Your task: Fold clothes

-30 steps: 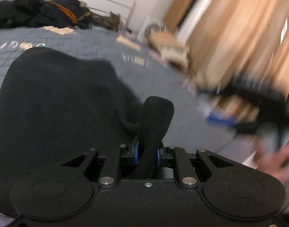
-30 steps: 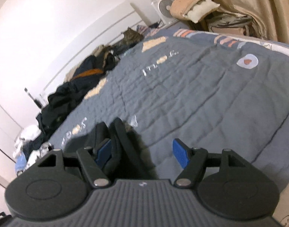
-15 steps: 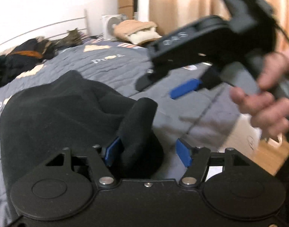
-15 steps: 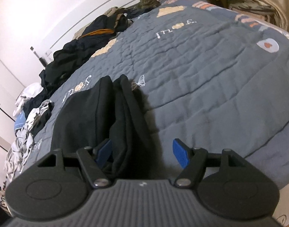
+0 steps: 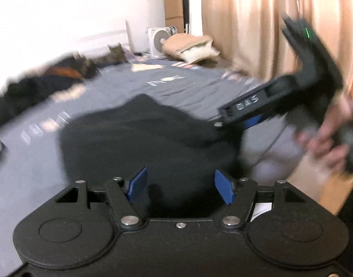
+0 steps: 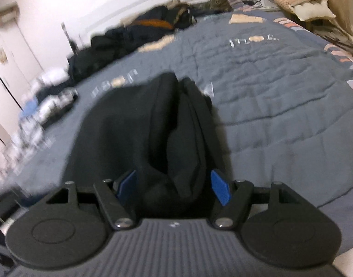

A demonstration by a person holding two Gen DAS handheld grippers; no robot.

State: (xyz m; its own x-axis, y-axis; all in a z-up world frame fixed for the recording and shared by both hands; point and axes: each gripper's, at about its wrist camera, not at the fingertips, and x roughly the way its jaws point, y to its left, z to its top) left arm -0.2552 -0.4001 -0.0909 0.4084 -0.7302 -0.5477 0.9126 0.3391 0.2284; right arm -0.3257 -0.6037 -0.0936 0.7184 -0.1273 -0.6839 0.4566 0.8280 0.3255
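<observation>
Black garment [image 5: 148, 143] lies bunched on the grey quilt [image 5: 194, 87] at the centre of both views. Low in the left wrist view, the left gripper [image 5: 181, 185] stands released, its blue pads [image 5: 137, 184] apart with dark cloth showing beyond them but untouched. The right gripper [image 6: 171, 188] also gapes, and a thick fold of the garment [image 6: 176, 138] rises between its pads (whether they press it is unclear). At the right edge of the left view a hand [image 5: 331, 138] carries that right gripper [image 5: 252, 121], heavily blurred.
</observation>
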